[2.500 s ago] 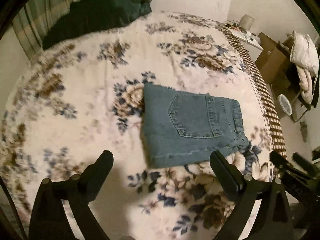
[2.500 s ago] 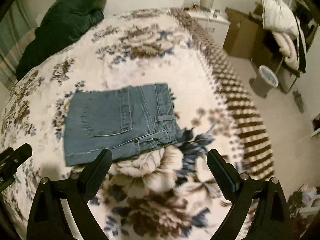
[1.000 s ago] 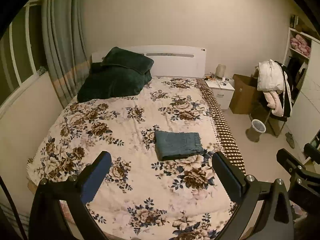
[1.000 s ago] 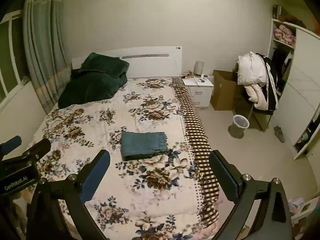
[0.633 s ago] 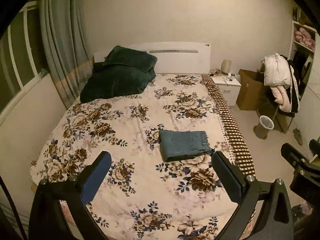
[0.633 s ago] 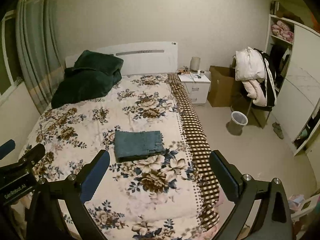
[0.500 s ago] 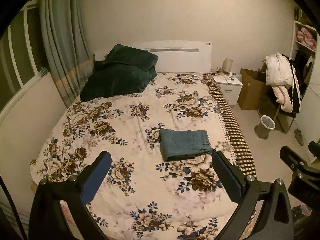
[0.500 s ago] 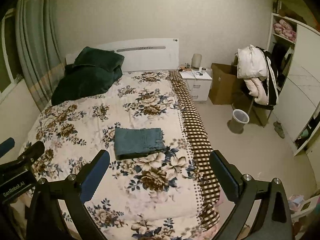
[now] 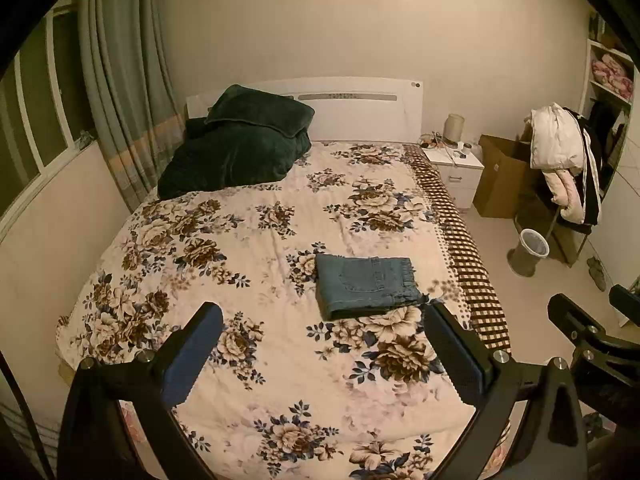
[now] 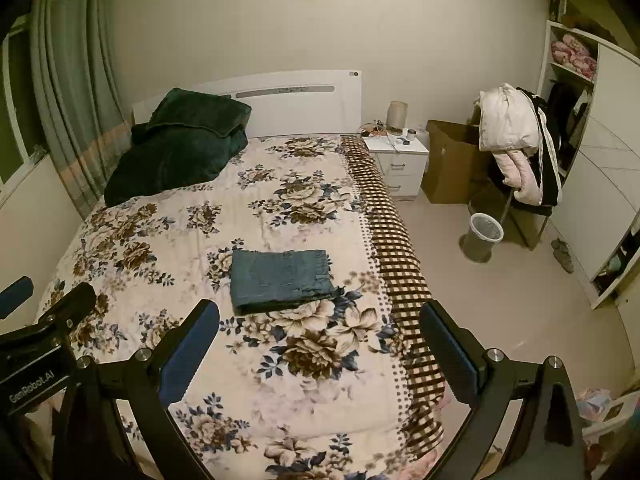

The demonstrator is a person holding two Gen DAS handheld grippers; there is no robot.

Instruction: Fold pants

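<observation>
The blue denim pants [image 9: 366,285] lie folded into a compact rectangle on the floral bedspread [image 9: 248,248], right of the bed's middle; they also show in the right wrist view [image 10: 280,280]. My left gripper [image 9: 320,348] is open and empty, held well back from the bed's foot end. My right gripper [image 10: 318,346] is open and empty too, likewise far back. The right gripper's body shows at the left wrist view's right edge [image 9: 592,340], and the left gripper's body at the right wrist view's left edge [image 10: 36,332].
A dark green blanket and pillow [image 9: 240,148] lie at the head of the bed. Right of the bed stand a white nightstand [image 10: 398,160], a cardboard box [image 10: 448,164], a chair with clothes [image 10: 516,148] and a bin [image 10: 482,238]. Curtains [image 9: 120,92] hang at left.
Both grippers have pulled far back and up from the folded pants since 2.5 s ago; over the last half second they shifted only slightly. The pants have not moved.
</observation>
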